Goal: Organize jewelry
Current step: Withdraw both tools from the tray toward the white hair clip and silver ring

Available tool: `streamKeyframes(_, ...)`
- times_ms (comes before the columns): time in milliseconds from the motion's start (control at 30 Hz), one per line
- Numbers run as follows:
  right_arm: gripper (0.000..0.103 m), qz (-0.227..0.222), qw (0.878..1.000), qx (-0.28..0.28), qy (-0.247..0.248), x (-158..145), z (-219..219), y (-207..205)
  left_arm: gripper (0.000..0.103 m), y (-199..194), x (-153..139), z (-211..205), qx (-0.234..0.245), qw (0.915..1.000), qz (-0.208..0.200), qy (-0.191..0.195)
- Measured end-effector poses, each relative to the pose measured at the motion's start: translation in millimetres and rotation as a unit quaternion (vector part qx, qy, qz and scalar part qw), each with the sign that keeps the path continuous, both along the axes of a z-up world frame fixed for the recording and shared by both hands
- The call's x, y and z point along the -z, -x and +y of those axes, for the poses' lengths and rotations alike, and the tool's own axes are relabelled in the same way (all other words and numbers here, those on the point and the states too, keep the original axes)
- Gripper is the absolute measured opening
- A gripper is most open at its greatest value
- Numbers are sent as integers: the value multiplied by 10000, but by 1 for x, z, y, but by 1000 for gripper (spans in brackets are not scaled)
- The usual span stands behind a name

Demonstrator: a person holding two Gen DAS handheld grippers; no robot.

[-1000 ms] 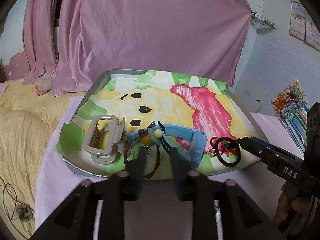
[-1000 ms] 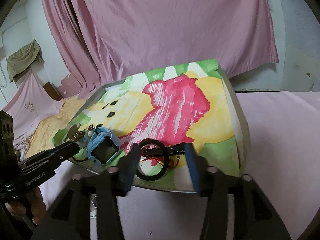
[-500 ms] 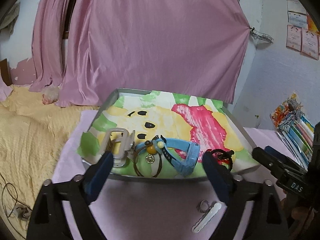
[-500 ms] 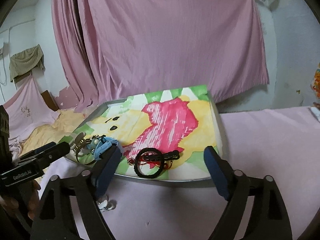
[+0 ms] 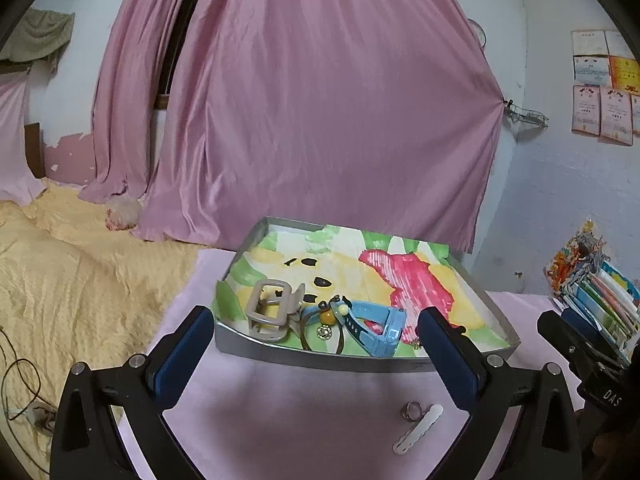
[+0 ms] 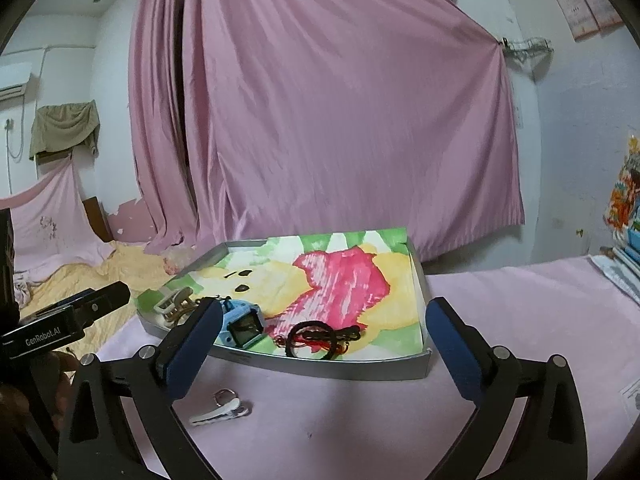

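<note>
A grey metal tray (image 5: 320,356) (image 6: 320,368) lined with a cartoon cloth rests on the pink table cover. In it lie a beige hair claw (image 5: 269,312) (image 6: 173,300), a brown cord necklace with a yellow bead (image 5: 326,326), a blue watch (image 5: 376,326) (image 6: 243,322) and a black and red cord bracelet (image 6: 316,338). On the cover in front of the tray lie a small ring (image 5: 412,409) (image 6: 224,395) and a white hair clip (image 5: 418,428) (image 6: 218,414). My left gripper (image 5: 316,354) and my right gripper (image 6: 320,348) both stand wide open, holding nothing, pulled back in front of the tray.
A pink curtain (image 5: 320,120) hangs behind the tray. A yellow blanket (image 5: 72,280) lies to the left. Books and colourful packets (image 5: 596,292) are stacked at the right. A cable (image 5: 20,384) lies at the lower left.
Both grippers opened wide and drew back and up from the tray. The necklace and the cord bracelet stay in the tray. The ring and hair clip came into view.
</note>
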State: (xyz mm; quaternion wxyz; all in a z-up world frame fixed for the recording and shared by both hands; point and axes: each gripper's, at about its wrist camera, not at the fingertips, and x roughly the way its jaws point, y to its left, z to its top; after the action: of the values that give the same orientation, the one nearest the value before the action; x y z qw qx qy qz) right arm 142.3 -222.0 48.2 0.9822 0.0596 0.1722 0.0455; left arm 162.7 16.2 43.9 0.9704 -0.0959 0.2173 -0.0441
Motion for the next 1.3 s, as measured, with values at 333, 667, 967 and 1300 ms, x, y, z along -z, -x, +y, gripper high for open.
streamKeyframes(333,100,138,9997,-126,159,6,14,16,102,20,4,8,-41,9996,-116,-269)
streamKeyframes(667,100,868,9951,-268,389,24,35,7,102,19,16,27,-242,9991,119,-325)
streamKeyframes(967,100,1686,9828,-352,664,45,60,-14,102,11,24,37,-305,9986,339,-281)
streamKeyframes(1300,100,2317,9691,-405,742,60,77,-33,102,2,31,42,-276,9980,541,-195)
